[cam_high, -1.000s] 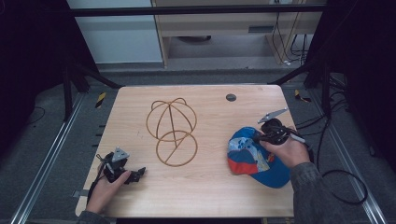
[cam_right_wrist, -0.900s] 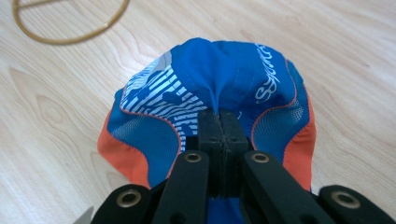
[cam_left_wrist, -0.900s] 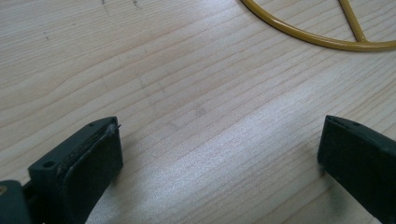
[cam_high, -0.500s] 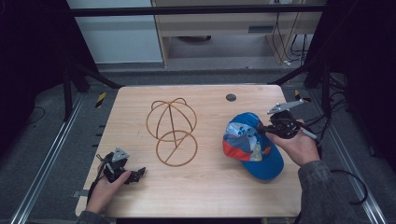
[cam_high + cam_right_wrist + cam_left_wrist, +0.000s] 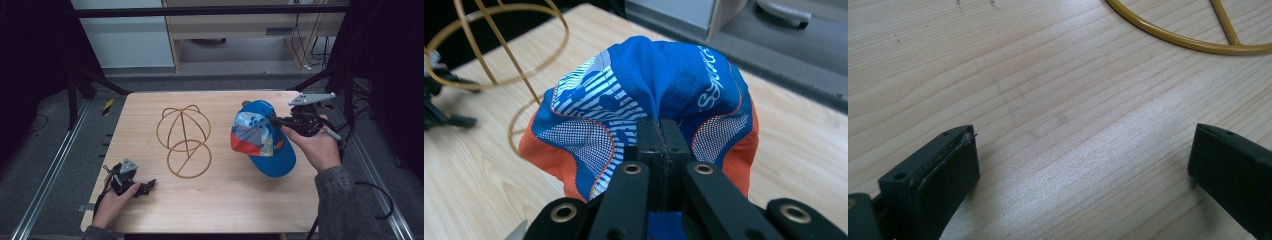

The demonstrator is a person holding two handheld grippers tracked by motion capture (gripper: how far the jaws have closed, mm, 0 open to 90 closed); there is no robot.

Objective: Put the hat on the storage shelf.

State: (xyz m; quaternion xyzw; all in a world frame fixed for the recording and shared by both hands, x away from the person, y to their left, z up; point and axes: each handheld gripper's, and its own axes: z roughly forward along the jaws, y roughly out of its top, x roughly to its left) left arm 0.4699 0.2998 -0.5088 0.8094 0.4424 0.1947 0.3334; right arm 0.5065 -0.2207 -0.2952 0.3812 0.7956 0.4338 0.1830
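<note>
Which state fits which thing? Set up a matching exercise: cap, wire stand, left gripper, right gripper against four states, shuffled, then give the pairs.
Things:
1. cap
2. wire stand
3. left gripper
4. right gripper

States:
A. jaws wide apart, low over bare wood
B. pinched by its blue fabric and held up
C. jaws closed on fabric
D. standing on the table, untouched

Pairs: 1-B, 2-D, 3-A, 4-C

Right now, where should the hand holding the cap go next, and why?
Probably carry the cap left, toward the wire hat stand. The right gripper is already pinched shut on the cap's fabric and holds it up beside the stand, which has nothing on it. The left gripper rests open on the table, out of the way.
</note>
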